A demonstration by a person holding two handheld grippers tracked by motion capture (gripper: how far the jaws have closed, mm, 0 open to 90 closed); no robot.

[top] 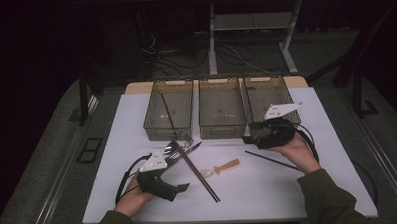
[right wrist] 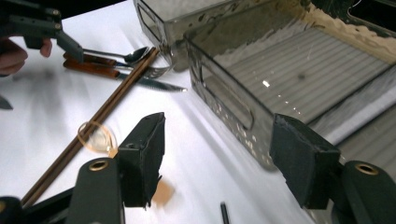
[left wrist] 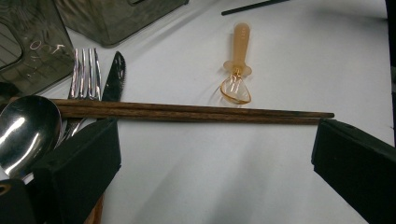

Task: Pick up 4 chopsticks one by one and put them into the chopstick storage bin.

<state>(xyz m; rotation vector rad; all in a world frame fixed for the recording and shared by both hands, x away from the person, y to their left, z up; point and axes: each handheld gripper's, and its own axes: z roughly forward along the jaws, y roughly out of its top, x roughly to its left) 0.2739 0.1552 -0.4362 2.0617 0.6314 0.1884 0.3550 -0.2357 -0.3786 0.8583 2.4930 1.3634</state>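
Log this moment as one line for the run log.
left gripper: open, by brown chopsticks | right gripper: open, empty, beside middle bin | black chopstick: on table

Three clear bins stand side by side at the far edge of the white desk (top: 269, 189): left bin (top: 168, 129), middle bin (top: 222, 127), right bin (top: 258, 97). A black stick (top: 166, 113) leans in the left one. A small orange-handled whisk (top: 221, 167) lies mid-desk.

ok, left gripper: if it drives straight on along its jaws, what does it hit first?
Most likely the pair of brown chopsticks, lying crosswise just ahead of the left gripper, whose jaws stand open and empty. Beyond them lies the small orange-handled whisk. How high the jaws ride above the table is unclear.
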